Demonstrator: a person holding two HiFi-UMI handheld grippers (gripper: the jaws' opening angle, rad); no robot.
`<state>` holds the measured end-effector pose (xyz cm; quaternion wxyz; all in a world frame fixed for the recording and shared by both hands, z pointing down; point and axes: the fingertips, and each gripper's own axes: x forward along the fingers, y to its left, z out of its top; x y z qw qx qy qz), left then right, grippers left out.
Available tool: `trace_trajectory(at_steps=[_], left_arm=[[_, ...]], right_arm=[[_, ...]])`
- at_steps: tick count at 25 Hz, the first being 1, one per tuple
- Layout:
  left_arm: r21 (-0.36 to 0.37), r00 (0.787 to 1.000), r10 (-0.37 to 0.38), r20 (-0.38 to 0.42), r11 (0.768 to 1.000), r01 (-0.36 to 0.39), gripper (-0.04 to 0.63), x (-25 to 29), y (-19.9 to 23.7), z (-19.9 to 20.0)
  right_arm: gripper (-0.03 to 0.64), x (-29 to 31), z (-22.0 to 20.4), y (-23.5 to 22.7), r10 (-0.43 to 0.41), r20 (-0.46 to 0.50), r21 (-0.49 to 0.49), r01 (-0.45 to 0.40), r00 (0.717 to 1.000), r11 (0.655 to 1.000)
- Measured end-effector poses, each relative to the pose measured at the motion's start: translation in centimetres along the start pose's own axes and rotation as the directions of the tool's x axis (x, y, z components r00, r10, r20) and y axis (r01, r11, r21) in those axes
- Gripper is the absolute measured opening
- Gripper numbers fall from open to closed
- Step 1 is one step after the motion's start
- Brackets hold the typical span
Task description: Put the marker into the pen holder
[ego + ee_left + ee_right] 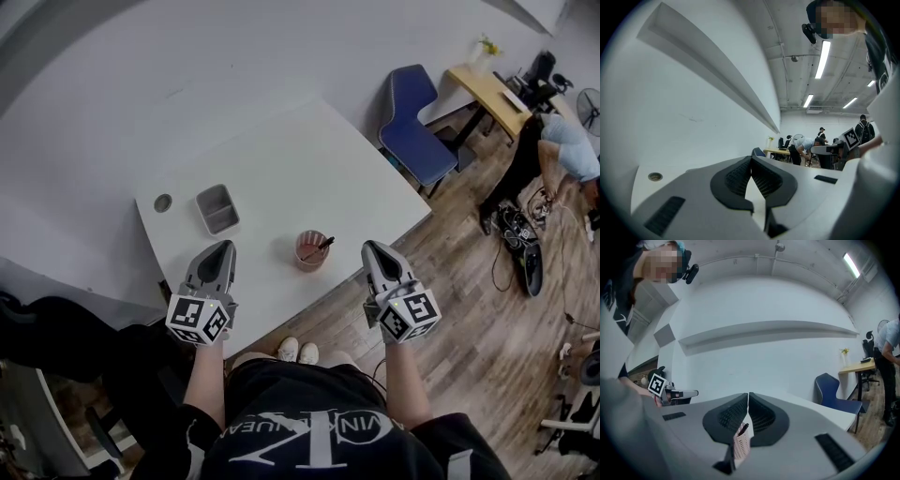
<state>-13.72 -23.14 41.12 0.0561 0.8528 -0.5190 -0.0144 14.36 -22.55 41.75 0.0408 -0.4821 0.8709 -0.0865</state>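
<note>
Left gripper (225, 247): jaws pressed together, nothing between them. Right gripper (369, 247): jaws pressed together, nothing pinched. Marker (321, 247): leaning inside the pink mesh pen holder (309, 255), which stands on the white table (309, 159) between both grippers, touched by neither

The left forearm (208, 380) and right forearm (405, 375) reach forward from the body at 6 o'clock. The left tongs (223, 247) sit toward 8 o'clock in the head view, level, nose aimed near 12, jaws closed tip to tip and empty. The right tongs (369, 246), toward 4 o'clock, aim near 11, jaws likewise together, gripping nothing.
</note>
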Motion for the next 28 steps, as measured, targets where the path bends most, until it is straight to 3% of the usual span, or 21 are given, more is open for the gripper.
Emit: trace_trajectory(at_steps=[28], left_arm=[[-0.006, 1.0, -0.005, -0.007, 1.0, 0.005, 0.016, -0.22, 0.34, -0.33]], right_arm=[[0.028, -0.72, -0.37, -0.06, -0.021, 0.014, 0.046, 0.02, 1.0, 0.999]])
